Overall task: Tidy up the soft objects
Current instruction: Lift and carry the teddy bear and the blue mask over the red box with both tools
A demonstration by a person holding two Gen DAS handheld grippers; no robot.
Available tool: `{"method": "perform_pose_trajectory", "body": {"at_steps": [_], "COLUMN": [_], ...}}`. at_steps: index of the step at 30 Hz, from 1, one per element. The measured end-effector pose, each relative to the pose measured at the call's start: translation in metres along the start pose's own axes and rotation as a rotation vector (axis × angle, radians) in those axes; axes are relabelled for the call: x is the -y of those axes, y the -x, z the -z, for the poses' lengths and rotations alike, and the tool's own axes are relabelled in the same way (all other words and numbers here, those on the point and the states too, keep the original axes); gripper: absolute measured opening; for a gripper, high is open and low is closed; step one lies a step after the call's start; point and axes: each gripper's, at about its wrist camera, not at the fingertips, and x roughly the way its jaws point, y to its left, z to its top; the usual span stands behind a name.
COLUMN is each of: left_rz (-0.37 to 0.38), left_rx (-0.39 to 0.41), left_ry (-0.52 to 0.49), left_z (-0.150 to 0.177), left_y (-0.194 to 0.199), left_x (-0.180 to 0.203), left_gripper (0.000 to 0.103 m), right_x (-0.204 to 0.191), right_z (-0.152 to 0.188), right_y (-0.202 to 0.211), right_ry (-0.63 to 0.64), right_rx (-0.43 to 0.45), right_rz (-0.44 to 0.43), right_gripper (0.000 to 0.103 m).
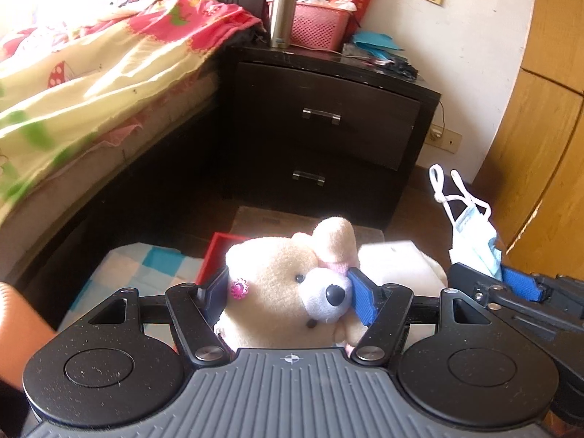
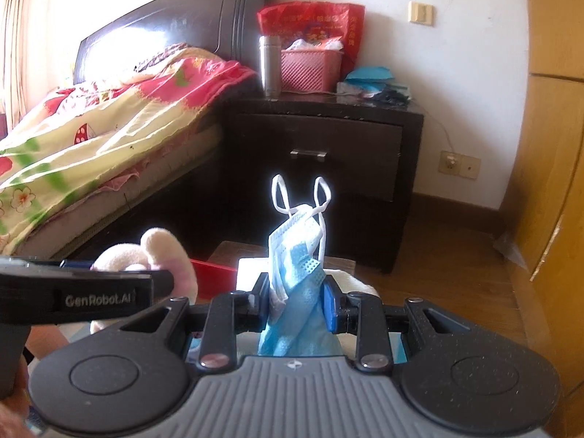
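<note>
Both tools are loaded, nothing is put away yet as far as the views show. The left gripper (image 1: 288,294) has its fingers clamped on the head of one plush bear (image 1: 292,284), cream with a pale snout and a pink flower on its ear, held up in the air in front of the bedside cabinet (image 1: 321,124). The right gripper (image 2: 297,301) is closed on a bunch of disposable face masks (image 2: 295,255), blue and white, ear loops sticking up; I count at least two layers, exact number unclear. The same bunch shows in the left wrist view at the right edge (image 1: 472,233).

Progress judgement: mid-task, pick-up done for both items, placement left. No obvious target container in hand's reach. Below the grippers sit a red box (image 1: 215,255), a checked blue-and-white cloth (image 1: 146,266), a white folded cloth (image 1: 398,259) and a piece of cardboard (image 1: 270,219); which is the destination I cannot tell.

Counts: one bear, one mask bunch, two grippers, one cabinet with two drawers. On the cabinet top: one steel flask (image 2: 269,65), one pink basket (image 2: 310,69), one red bag (image 2: 314,23). One bed with a floral quilt (image 2: 109,116).
</note>
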Motion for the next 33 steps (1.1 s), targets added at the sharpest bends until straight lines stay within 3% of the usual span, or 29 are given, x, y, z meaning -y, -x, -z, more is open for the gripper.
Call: {"method": "perform_pose_trajectory", "body": {"at_steps": [12,19,27,33], "left_rz": [-0.057,-0.076,-0.048,-0.054], "left_rx": [-0.031,-0.022,-0.049,-0.055], "left_ry": [0.050,0.084,0.159,0.203], "left_z": [-0.002,-0.004,-0.005,-0.007], "left_y": [-0.049,-0.047,-0.052,-0.053], "left_x": [-0.016,-0.026,-0.038,-0.046], "left_gripper": [0.074,0.080,0.080,0.081], "right_x": [-0.014,0.006,0.015,0.013], "right_z": [-0.016,-0.011,-0.007,-0.002], "right_y": [-0.068,-0.081,-0.085,-0.078], "right_ry": [0.050,-0.111,-0.237,-0.215], "right_rx": [-0.057,-0.112,-0.152,-0.137], "right_rz": [-0.029,-0.145,-0.299,-0.324], "right_gripper": [0.008,0.021,0.023,0.028]}}
